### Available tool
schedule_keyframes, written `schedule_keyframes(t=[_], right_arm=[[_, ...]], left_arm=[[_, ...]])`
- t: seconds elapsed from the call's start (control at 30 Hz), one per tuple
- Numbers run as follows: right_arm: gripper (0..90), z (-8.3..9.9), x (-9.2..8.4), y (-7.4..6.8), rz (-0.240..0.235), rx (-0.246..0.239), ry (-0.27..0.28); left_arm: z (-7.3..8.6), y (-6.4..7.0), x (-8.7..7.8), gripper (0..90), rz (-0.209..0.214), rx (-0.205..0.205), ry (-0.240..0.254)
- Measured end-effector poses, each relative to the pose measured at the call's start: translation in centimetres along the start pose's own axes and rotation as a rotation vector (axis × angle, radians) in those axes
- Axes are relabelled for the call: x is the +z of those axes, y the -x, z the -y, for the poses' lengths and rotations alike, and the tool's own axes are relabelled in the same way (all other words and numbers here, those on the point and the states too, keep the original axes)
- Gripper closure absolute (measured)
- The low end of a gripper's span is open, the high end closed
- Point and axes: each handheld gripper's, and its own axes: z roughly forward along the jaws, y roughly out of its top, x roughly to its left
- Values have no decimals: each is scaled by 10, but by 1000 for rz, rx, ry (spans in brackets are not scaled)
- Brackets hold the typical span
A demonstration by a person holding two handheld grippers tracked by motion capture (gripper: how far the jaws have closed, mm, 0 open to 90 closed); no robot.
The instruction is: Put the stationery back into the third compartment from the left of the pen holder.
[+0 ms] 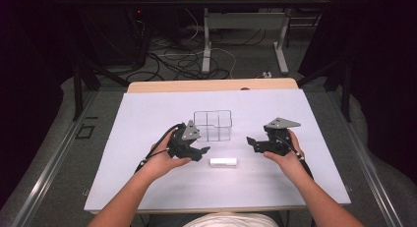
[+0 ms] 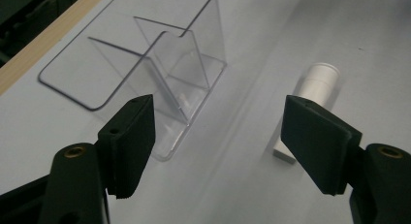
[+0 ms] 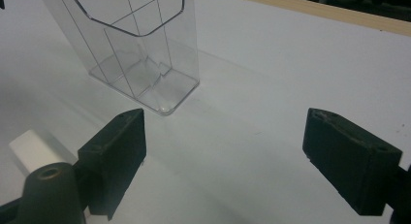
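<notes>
The white tube (image 1: 223,162) lies flat on the desk (image 1: 147,187), just in front of the clear divided bin (image 1: 212,125) and apart from it. The left tongs (image 1: 202,152), jaws standing apart with nothing between them, hover beside the tube's left end. Best to centre both pads across its middle before closing. The right tongs (image 1: 251,143) wait wide and empty, right of the bin.

- Tube (image 1: 223,162): a short white cylinder lying on its side on the white surface (image 1: 147,183), its long axis running left to right in the high view, one end stepped to a narrower neck.
- Box (image 1: 213,125): clear plastic, upright, open-topped, split by inner walls into compartments, all empty; it stands just behind the tube, apart from it.
</notes>
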Motion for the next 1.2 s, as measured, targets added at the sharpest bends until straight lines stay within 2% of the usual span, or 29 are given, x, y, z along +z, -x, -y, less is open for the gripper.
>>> schedule_keyframes(t=[0.17,0.27,0.43,0.8,1.03,1.2], right_arm=[[156,1,1,0,2,5,-7],[156,1,1,0,2,7,-7],[157,2,1,0,-2,12,-11],[158,3,2,1,-7,8,-22],[158,4,3,1,-9,15,-22],[158,4,3,1,-13,19,-28]], left_arm=[[-7,6,8,331,41,66,-49],[-11,10,13,339,59,120,-84],[-15,18,24,363,94,164,-135],[-14,32,45,459,139,196,-220],[-11,36,58,503,149,221,-274],[-11,39,62,542,149,237,-289]])
